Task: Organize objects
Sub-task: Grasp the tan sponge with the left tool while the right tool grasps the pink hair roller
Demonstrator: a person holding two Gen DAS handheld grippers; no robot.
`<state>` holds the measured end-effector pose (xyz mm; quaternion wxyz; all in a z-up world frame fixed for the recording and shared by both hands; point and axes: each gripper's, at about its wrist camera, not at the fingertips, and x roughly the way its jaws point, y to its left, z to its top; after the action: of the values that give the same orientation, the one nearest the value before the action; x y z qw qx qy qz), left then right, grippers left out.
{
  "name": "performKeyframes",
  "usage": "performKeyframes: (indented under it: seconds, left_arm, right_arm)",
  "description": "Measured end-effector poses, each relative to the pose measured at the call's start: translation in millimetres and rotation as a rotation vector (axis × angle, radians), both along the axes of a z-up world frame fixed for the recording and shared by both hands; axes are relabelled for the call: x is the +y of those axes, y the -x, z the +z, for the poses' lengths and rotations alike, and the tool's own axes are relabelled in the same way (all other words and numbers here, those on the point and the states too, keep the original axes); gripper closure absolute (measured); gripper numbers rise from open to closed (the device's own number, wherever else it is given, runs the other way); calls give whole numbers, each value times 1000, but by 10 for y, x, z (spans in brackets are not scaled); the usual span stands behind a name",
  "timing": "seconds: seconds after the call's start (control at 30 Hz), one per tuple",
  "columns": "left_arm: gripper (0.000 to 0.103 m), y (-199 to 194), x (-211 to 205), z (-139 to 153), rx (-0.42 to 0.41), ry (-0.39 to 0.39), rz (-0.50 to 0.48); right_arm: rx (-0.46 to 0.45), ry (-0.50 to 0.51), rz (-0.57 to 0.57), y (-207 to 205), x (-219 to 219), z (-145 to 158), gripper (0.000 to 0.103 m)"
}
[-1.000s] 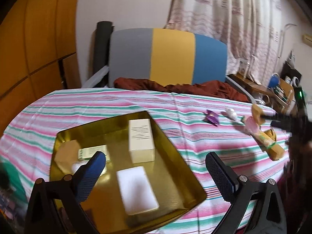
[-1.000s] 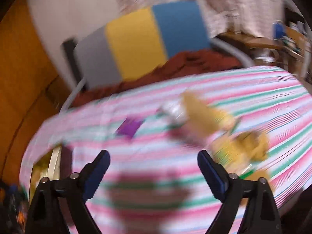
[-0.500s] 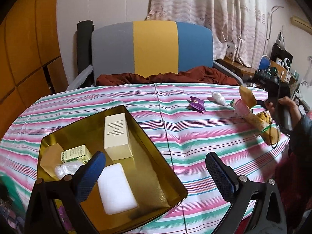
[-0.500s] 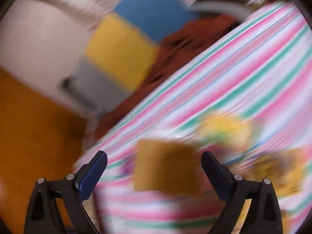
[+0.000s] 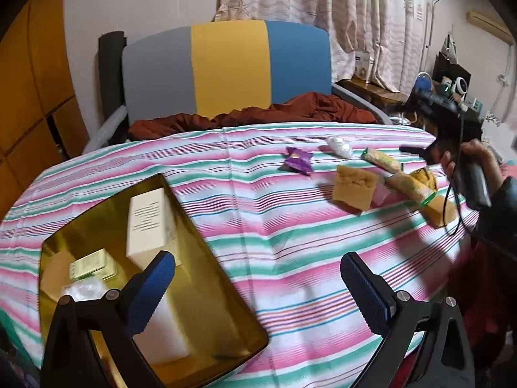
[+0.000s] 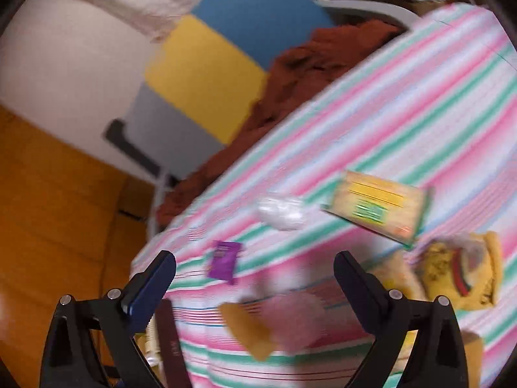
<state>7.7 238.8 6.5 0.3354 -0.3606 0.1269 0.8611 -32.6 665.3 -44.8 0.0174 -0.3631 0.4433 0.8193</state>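
Note:
A gold tray on the striped tablecloth holds a cream box, a small green box, a white block and a clear wrap. My left gripper hovers open over the tray's right rim, with nothing between its fingers. Loose items lie to the right: a purple packet, a white wad, an orange sponge and yellow snack packets. My right gripper is open above the purple packet, the sponge and a yellow-green packet; the view is blurred. A hand holds it at the table's right edge.
A chair with grey, yellow and blue panels stands behind the table, with a rust-brown cloth on its seat. Curtains and a cluttered shelf are at the back right. An orange wooden wall is on the left.
The orange sponge, raised at the right gripper half a second ago, now lies on the cloth left of the snack packets. The right gripper has pulled back and tilted. The left gripper shifted slightly.

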Motion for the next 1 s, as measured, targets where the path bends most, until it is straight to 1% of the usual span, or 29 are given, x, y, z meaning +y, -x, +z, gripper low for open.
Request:
performKeyframes:
  seconds: [0.1, 0.17, 0.23, 0.3, 0.33, 0.4, 0.47, 0.5, 0.77, 0.9, 0.97, 1.0]
  left_arm:
    - [0, 52, 239, 15, -17, 8, -31]
    - [0, 54, 457, 5, -15, 14, -87]
    - [0, 42, 715, -41, 6, 31, -145]
    - [0, 54, 1008, -140, -2, 45, -227]
    - [0, 68, 1127, -184, -12, 54, -247]
    - [0, 105, 1375, -288, -35, 44, -314]
    - [0, 161, 1560, -366, -50, 44, -340]
    - [0, 205, 1671, -415, -62, 38, -369]
    - [0, 432, 2118, -674, -110, 68, -401]
    - [0, 480, 2225, -752, -117, 58, -421]
    - [0, 532, 2265, -809, -163, 36, -428]
    - [3, 554, 2271, -842, -192, 20, -434]
  right_arm:
    - [-24, 36, -7, 33, 24, -90, 3]
    - [-14, 29, 3, 47, 2, -65, 3]
    - [-9, 27, 32, 54, -22, -44, 3]
    - [-16, 13, 64, 100, -75, -42, 3]
    - [-20, 1, 75, 119, -113, -43, 3]
    - [-25, -29, 100, 150, -172, -25, 3]
    - [-23, -42, 119, 134, -199, 8, 3]
    - [-28, -45, 127, 138, -209, 15, 3]
    - [-61, -40, 160, 200, -253, -51, 3]
    - [-84, -38, 182, 243, -295, -106, 3]
    - [-93, -46, 196, 263, -326, -121, 3]
    - [-97, -48, 200, 270, -336, -129, 3]
